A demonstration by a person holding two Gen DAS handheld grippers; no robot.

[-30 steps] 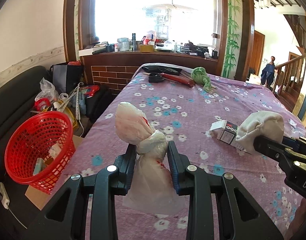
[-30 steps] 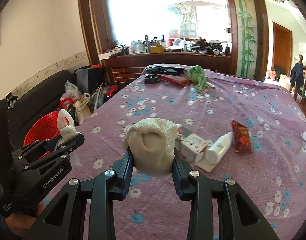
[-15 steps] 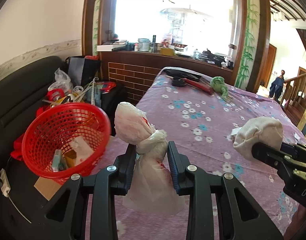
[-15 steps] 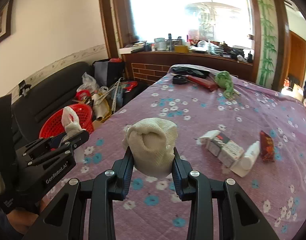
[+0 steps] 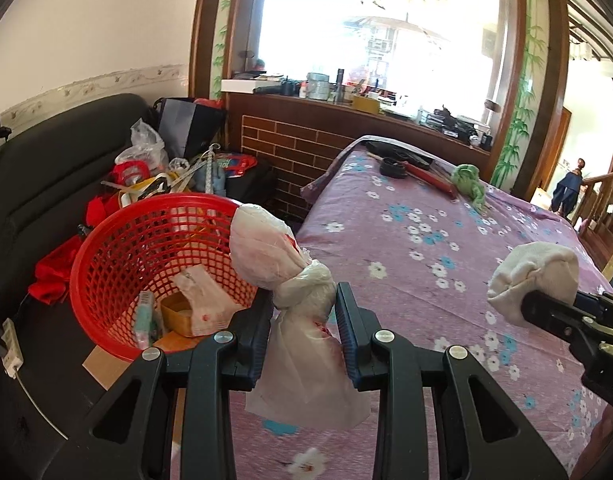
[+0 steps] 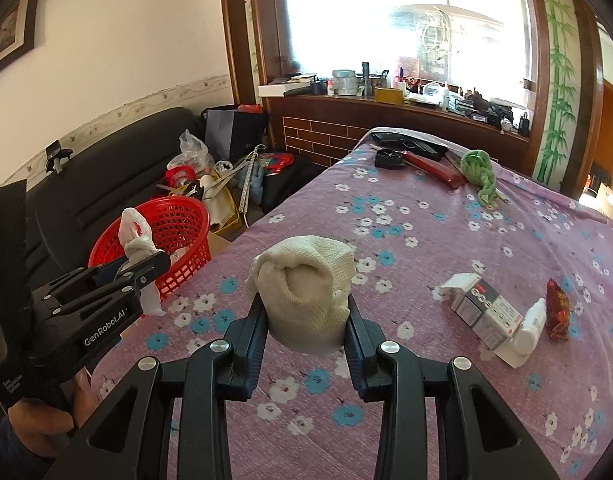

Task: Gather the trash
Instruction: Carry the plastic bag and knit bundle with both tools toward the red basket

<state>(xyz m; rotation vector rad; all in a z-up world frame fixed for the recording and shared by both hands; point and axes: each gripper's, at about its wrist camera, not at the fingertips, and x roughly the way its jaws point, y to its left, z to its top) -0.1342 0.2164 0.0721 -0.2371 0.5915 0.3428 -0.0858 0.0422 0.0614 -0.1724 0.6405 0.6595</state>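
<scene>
Knotted white plastic trash bag clamped in left claw beside red mesh basket | cream knitted cloth wad clamped in right claw

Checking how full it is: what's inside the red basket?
The red basket holds a white printed bag, a yellow tub and a green packet. The held plastic bag hides its right side.

Left gripper clamped, right gripper clamped, both angled downward
</scene>
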